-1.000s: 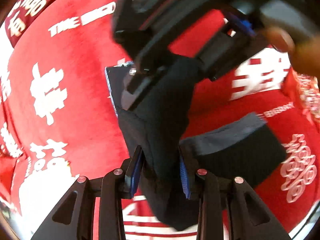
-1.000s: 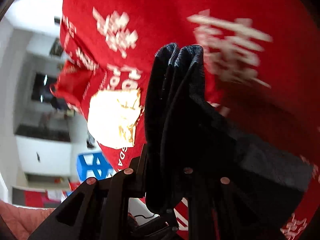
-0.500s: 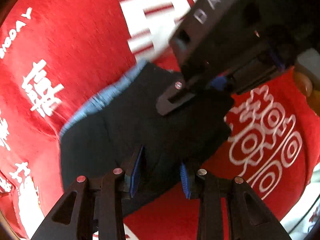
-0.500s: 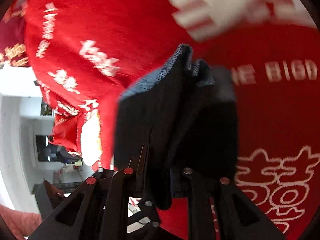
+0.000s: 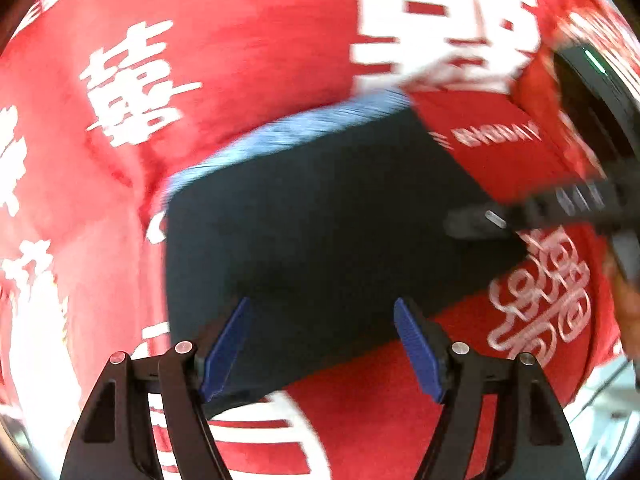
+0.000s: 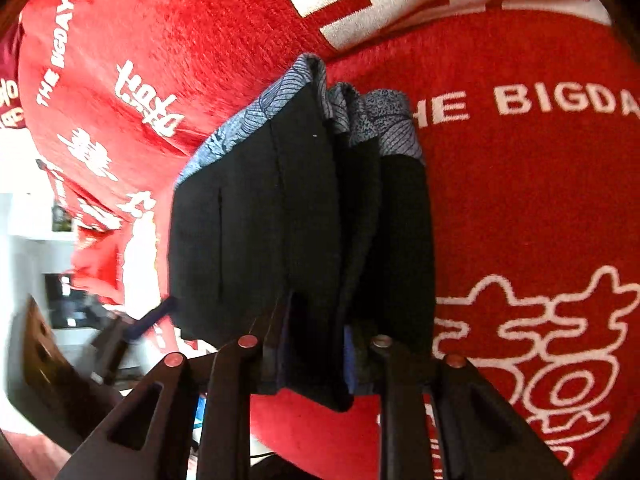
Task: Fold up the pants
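Note:
The pants (image 5: 320,216) are black with a blue patterned waistband lining, folded into a thick rectangle lying on the red cloth. In the left wrist view my left gripper (image 5: 322,344) is open, its blue pads just above the near edge of the pants, holding nothing. In the right wrist view my right gripper (image 6: 316,344) is shut on the stacked layers of the pants (image 6: 304,216), gripping their near edge; the folds stand on edge in front of it. The right gripper also shows at the right of the left wrist view (image 5: 560,204).
A red blanket (image 5: 240,40) with white characters and "THE BIGDAY" lettering (image 6: 560,100) covers the whole surface. Its left edge drops off to a room with white furniture (image 6: 32,220). A hand shows at the far right (image 5: 628,312).
My left gripper has opened and let go of the pants. The pants have come down flat onto the blanket. My right gripper still holds its side.

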`<state>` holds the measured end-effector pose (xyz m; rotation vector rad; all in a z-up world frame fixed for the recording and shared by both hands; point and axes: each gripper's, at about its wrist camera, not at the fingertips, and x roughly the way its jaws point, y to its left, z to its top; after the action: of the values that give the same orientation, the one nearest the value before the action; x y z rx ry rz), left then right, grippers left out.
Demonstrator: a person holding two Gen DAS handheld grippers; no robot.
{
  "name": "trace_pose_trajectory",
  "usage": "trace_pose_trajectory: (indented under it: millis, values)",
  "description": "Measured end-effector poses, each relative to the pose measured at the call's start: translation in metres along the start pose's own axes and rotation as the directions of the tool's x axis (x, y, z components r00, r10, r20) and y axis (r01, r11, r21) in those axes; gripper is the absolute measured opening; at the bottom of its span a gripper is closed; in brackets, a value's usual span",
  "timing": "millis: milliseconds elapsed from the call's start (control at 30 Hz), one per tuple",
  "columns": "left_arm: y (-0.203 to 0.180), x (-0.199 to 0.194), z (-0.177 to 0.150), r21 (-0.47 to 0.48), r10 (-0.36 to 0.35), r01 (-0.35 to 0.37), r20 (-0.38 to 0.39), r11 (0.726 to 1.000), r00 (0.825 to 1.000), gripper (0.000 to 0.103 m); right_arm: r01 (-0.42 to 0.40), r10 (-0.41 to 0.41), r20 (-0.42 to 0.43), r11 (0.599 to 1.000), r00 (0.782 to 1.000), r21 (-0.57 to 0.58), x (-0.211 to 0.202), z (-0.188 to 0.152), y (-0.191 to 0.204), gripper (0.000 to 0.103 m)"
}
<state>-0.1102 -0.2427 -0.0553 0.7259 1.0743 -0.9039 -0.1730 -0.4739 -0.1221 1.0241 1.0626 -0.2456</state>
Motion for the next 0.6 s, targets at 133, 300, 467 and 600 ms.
trace_pose_trajectory:
  millis: [133, 300, 467, 600]
  values:
    - [0.05, 0.016, 0.005, -0.132, 0.087, -0.095, -0.062, 0.987, 0.994, 0.075, 0.063, -0.063, 0.017, 0.998, 0.998, 0.007, -0.001, -0.003, 0.004, 0.027]
    - [0.089, 0.036, -0.007, -0.26, 0.042, -0.074, -0.126, 0.963, 0.991, 0.075, 0.147, -0.147, 0.046, 0.989, 0.988, 0.004, -0.004, -0.01, 0.013, 0.033]
    - [0.092, 0.04, -0.01, -0.26, 0.008, -0.039, -0.119, 0.965, 0.993, 0.075, 0.293, -0.292, 0.045, 0.956, 0.955, -0.01, -0.011, -0.021, 0.019, 0.044]
    - [0.098, 0.045, -0.009, -0.262, -0.018, -0.014, -0.119, 0.965, 0.993, 0.075, 0.341, -0.342, 0.034, 0.94, 0.939, 0.02, -0.014, -0.029, 0.023, 0.044]
